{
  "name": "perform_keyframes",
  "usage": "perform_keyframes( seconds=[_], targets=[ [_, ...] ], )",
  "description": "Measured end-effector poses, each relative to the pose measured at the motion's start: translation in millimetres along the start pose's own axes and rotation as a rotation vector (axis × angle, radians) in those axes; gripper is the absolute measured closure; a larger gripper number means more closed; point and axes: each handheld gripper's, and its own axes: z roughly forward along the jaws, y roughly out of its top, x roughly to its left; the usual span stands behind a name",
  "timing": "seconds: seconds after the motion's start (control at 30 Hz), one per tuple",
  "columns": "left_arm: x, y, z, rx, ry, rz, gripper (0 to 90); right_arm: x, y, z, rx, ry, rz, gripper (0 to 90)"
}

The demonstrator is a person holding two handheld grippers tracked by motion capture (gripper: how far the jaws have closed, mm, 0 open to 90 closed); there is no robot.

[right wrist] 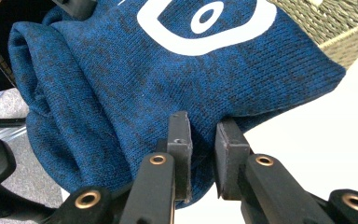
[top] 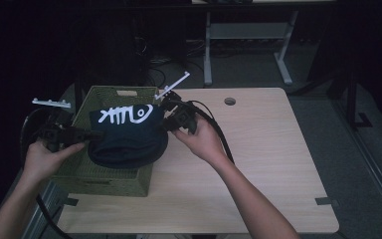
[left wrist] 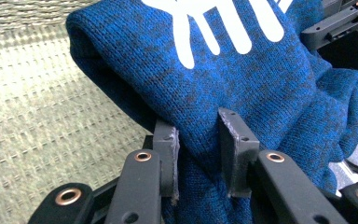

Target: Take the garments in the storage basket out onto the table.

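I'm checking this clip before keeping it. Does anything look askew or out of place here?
Nothing is damaged or spilled. The folded dark blue knit garment with a white print hangs between the left gripper and right gripper above the woven olive basket, its right edge overhanging the basket's rim.

Jaws pinching blue knit garment (right wrist: pixel 135 88), woven basket (right wrist: pixel 340 28)

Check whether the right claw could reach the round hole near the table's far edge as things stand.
Probably not yet: the right claw is shut on the blue sweater, shared with the left claw. The tabletop towards the hole looks unobstructed.
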Motion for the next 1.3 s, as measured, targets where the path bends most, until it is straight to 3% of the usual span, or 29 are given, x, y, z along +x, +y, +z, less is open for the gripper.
perform_keyframes(
  seconds=[0.6,1.3],
  targets=[
    [42.0,-12.4,-15.3,0.014,0.035,-0.025,70.4,9.1,26.7,43.3,0.024,0.027,-0.008,78.4],
    [85.5,-27.4,-6.5,0.043,0.069,-0.073,70.2,4.0,36.0,97.0,0.057,0.045,0.034,78.3]
  ],
)
